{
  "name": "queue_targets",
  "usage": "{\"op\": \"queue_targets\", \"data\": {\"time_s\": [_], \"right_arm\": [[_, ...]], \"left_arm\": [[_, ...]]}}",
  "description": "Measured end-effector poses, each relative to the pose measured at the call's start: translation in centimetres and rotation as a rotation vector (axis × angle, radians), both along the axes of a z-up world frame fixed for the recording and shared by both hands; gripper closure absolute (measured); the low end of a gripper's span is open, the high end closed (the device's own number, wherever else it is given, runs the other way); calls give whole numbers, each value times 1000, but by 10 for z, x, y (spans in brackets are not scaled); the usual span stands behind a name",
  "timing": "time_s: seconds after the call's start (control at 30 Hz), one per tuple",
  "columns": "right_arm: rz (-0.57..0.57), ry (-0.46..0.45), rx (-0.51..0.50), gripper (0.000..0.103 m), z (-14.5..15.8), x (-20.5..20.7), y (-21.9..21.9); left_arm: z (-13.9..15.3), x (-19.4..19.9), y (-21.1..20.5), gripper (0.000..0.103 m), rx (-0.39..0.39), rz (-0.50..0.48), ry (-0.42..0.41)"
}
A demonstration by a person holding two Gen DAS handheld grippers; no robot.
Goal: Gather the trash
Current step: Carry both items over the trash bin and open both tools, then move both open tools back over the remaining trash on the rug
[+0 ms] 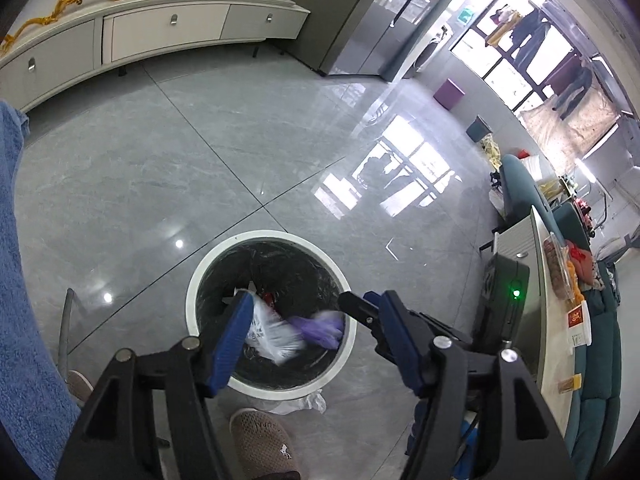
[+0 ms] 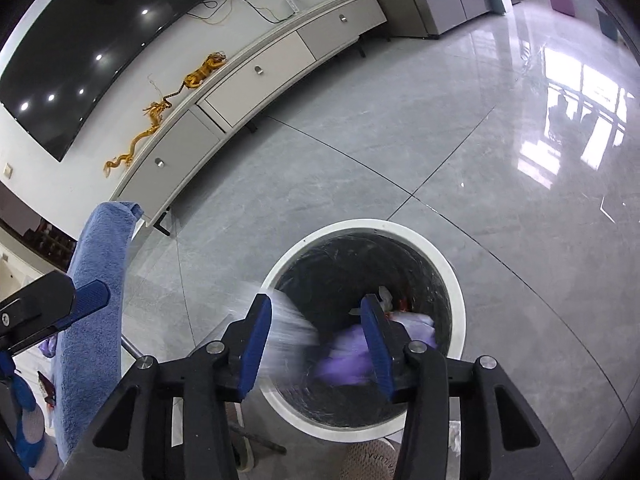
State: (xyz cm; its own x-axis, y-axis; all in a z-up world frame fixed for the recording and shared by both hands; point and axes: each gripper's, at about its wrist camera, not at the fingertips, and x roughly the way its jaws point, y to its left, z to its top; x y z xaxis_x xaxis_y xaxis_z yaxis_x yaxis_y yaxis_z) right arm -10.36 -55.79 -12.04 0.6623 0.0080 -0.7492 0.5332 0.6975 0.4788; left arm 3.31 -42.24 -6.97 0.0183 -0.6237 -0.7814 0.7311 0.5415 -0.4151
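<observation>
Right wrist: purple trash point(image 2: 346, 360) blurred, falling into bin point(image 2: 454, 276).

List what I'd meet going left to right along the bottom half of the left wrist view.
Blue towel → left gripper over the white-rimmed trash bin, with a white bag and then purple trash between its fingers → black box with green light → tabletop edge.

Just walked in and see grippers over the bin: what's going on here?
A person is clearing rubbish with two handheld grippers. Both the left gripper and the right gripper hang open over the white-rimmed trash bin. A white plastic wrapper and a crumpled purple piece, both motion-blurred, are dropping into its black liner, no longer gripped.
</observation>
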Motion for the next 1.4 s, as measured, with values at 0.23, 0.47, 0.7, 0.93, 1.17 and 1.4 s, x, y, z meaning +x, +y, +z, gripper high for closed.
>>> {"op": "queue_targets", "data": {"time_s": [0.23,0.47,0.7,0.93,1.17,1.4], "right_arm": [[3,-12,-22,55,17,8,11],[15,-55,-59,51,54,8,38],[59,-132,-128,48,110,10,83],[151,-216,-205,41,170,17,150],[201,-272,-293,21,211,15,216],[236,-308,-380,5,229,12,269]], "left_arm": [[21,0,36,39,-21,78,-51],[58,-3,92,39,-53,195,-164],[94,-4,173,39,-82,317,-260],[133,-13,262,39,-135,434,-343],[156,-39,332,38,-171,535,-466],[161,-64,403,38,-204,723,-618]]}}
